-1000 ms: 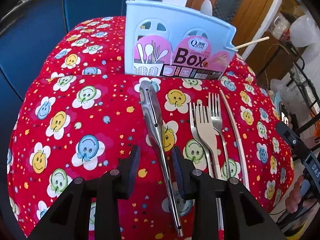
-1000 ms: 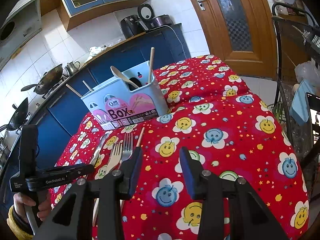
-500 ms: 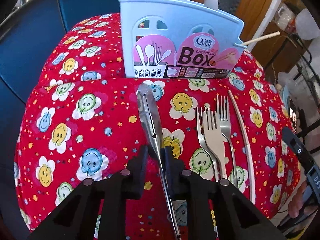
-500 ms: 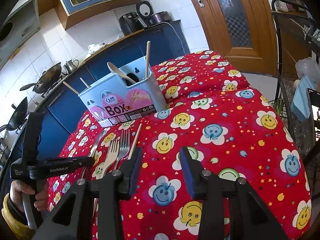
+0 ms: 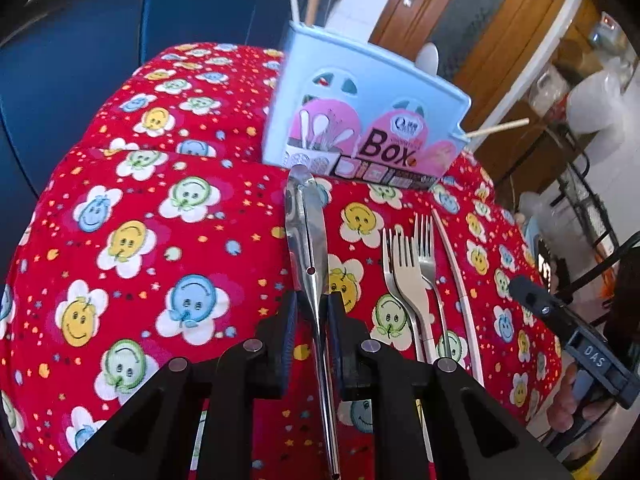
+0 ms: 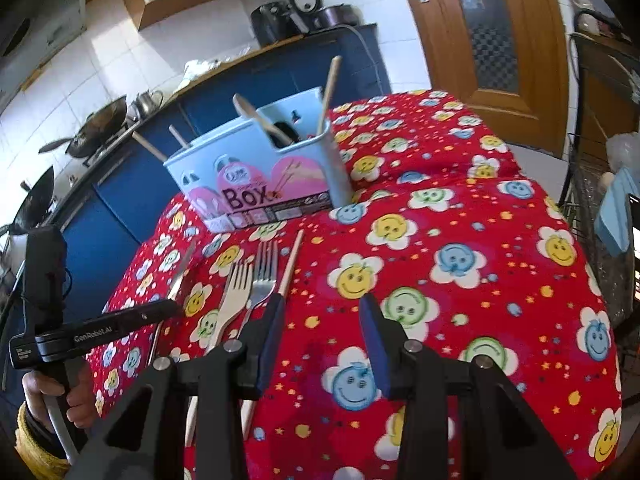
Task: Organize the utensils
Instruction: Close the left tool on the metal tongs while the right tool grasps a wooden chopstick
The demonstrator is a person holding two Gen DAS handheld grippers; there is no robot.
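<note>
Left tongs (image 5: 312,312) clench shiny steel knife (image 5: 306,232); right tongs (image 6: 322,340) gape

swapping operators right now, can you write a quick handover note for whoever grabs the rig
Left gripper: shut on the steel knife, blade pointing at the blue utensil box.
Right gripper: open, holding nothing, above the red tablecloth.
On the cloth: the forks and a chopstick lie side by side.
Done: some utensils already stand in the box.
Left: box the knife, then the forks and chopstick.
</note>
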